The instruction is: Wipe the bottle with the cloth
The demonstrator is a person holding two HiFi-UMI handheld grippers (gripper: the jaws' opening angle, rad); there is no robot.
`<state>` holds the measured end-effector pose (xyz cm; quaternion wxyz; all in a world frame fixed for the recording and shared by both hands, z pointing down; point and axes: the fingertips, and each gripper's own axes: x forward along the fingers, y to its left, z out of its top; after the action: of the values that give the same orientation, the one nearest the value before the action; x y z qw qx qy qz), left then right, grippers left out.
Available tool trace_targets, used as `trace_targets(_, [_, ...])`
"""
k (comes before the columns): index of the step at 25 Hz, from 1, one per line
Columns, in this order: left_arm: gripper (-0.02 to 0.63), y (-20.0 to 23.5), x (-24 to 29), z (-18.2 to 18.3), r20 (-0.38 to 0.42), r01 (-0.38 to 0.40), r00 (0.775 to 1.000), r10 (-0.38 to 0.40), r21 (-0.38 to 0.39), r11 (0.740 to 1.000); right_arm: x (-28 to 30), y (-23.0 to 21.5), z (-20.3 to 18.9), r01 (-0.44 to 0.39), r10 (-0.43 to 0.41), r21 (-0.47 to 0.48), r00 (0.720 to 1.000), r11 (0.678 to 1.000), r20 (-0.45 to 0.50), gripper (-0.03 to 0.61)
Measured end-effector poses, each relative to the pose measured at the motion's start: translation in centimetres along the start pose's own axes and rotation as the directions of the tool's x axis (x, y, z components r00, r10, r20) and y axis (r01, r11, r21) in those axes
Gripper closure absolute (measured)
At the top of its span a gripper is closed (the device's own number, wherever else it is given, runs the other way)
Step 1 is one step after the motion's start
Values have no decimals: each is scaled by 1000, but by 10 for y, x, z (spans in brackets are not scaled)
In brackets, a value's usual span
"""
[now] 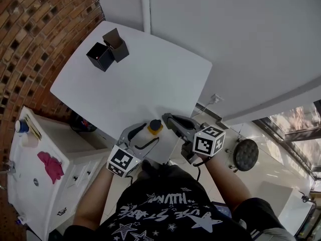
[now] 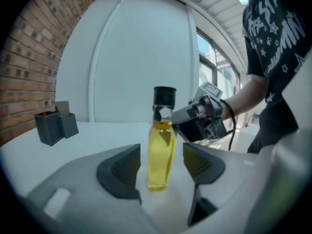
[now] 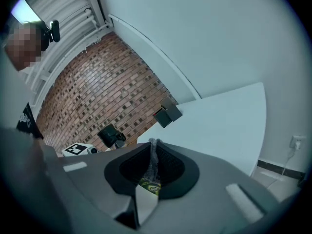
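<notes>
A clear bottle of yellow liquid with a black cap stands upright near the white table's front edge. My left gripper is open around it. In the left gripper view the bottle stands between the two pads with a gap on each side. My right gripper reaches in from the right, and its tip is close to the bottle's neck. In the right gripper view that gripper is shut on a thin grey cloth with a small label; the bottle is hidden there.
Two dark open boxes stand at the table's far left corner. A white cabinet with a pink rag on it is left of the table, beside a brick wall. A round stool stands at the right.
</notes>
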<state>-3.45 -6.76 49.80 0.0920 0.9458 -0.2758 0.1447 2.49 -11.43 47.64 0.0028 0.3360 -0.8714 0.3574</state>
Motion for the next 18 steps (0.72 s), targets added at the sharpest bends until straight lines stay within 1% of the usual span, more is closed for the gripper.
trace_targets(2, [338,-3,-5,-2,19,-46,999,47,-36,998,4,7,9,-44,43,-27,999,999,-24,540])
trace_targets(4, [339,-8,-11,-2,31,-81,996,83,-81,993,9,14,13,-90,88,-35,995,995,-48,540])
trace_targets(6, [339,-13,-16,0,38,-108,993,115,-140,984,13,22,14,-139,138,-16,988,990,-64,540])
trace_targets(8, [339,-14,-17,-2,39,-133,989,142,-180,975,15,25,14,-165,166,9,984,986,-70,540])
trace_targets(10, [339,-15,-16,-4,34,-147,987,156,-191,970,17,23,13,-159,161,30,985,987,-66,540])
trace_targets(14, [339,-14,-11,0,42,-154,985,165,-182,971,20,14,3,-147,151,73,986,986,-64,540])
trace_targets(18, [339,-11,-11,7,55,-161,983,174,-180,970,23,1,-10,-135,147,151,987,979,-72,540])
